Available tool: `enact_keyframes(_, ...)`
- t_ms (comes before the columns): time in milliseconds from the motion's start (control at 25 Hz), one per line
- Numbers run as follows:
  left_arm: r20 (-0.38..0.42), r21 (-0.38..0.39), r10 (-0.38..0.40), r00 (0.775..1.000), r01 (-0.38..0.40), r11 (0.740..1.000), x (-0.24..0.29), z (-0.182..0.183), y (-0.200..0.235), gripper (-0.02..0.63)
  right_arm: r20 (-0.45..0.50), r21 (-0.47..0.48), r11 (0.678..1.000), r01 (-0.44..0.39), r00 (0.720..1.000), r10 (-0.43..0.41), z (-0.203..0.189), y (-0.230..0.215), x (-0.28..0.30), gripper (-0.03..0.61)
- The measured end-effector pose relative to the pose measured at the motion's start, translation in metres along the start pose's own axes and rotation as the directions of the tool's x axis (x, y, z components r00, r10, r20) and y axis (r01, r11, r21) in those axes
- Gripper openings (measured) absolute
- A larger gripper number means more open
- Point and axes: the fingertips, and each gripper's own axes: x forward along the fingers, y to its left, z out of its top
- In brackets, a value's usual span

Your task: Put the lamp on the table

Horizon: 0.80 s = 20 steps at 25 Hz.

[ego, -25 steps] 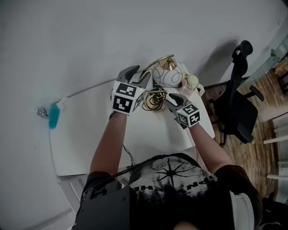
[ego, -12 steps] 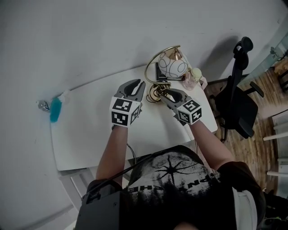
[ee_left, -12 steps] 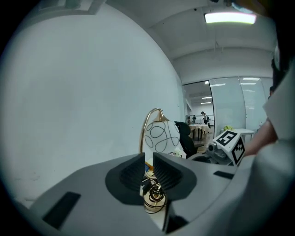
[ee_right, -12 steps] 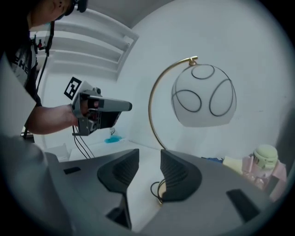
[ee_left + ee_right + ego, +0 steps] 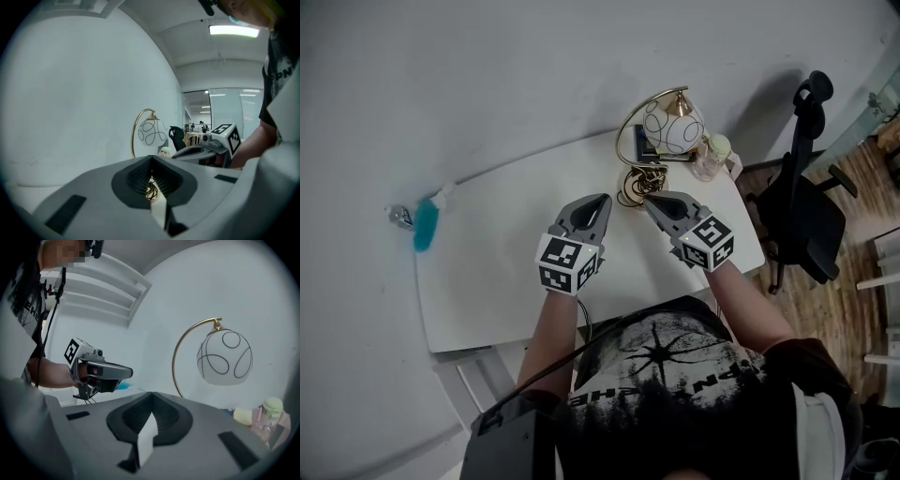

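Left claw (image 5: 600,201): jaws have just come together, shut tip to tip, nothing between them. It hangs over the middle of the white surface (image 5: 497,272), pointing toward the upper right of the frame.

Right claw (image 5: 650,199): jaws likewise just closed, pads meeting, empty. It sits beside the left claw, a gap between the two, its tip near the foot of the lamp but not touching.

Lamp (image 5: 672,127): upright at the surface's far right corner, upper centre-right of the head view. Gold arched stem, white globe shade with dark looping lines. A gold coil (image 5: 635,185) lies at its foot.

Just right of the shade, a small pinkish bottle (image 5: 711,161) with a pale green cap.

Left edge of the surface: a teal item (image 5: 426,225).

Right of the frame, off the surface: a black office chair (image 5: 806,211) on wood flooring.
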Motion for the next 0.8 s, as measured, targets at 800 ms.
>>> enact_keyframes(800,-0.040,0.004,-0.004,0.999,0.004,1.000,-0.014,-0.024,-0.008,0.015,-0.019,-0.023,0.999,-0.032,0.999,0.032,-0.005,0.013,0.000,0.018)
